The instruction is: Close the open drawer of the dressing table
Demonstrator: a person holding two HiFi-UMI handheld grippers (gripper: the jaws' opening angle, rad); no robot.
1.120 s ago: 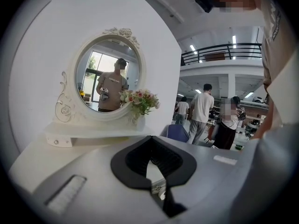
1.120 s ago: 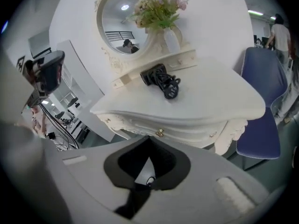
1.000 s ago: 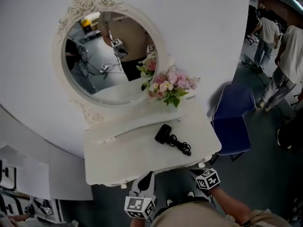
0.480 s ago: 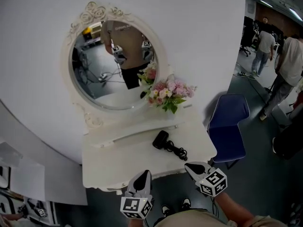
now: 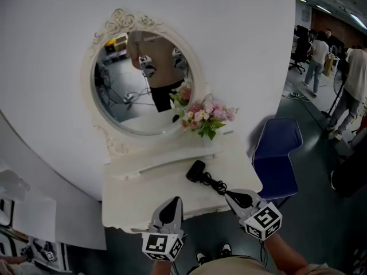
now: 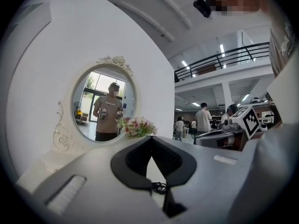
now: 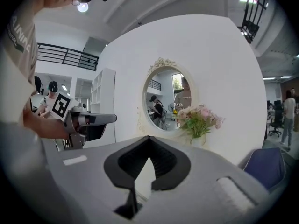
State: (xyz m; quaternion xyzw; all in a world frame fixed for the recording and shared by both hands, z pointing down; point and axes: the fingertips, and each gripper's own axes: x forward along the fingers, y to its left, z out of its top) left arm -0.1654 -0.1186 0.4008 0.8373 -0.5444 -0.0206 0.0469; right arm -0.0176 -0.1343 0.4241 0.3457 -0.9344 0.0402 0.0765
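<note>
The white dressing table [image 5: 143, 193] stands against a white round wall, with an oval mirror [image 5: 140, 79], a vase of pink flowers [image 5: 206, 116] and a black hair dryer [image 5: 198, 171] with its cord on top. My left gripper [image 5: 174, 201] and right gripper [image 5: 228, 193] hover at the table's front edge, both shut and holding nothing. Their tips overlap the tabletop from above. The drawer front sits under that edge, behind the grippers, so I cannot tell how far it stands out. In the left gripper view the mirror [image 6: 105, 104] and flowers [image 6: 136, 125] lie ahead.
A blue chair [image 5: 277, 153] stands just right of the table. Several people [image 5: 318, 53] stand far off at the right. White boards and papers [image 5: 28, 211] lie on the floor at the left. My own legs and shoes are below the table front.
Both grippers have risen from below the table's front edge to over it, tips now overlapping the tabletop. They stay shut. The head view has shifted slightly.
</note>
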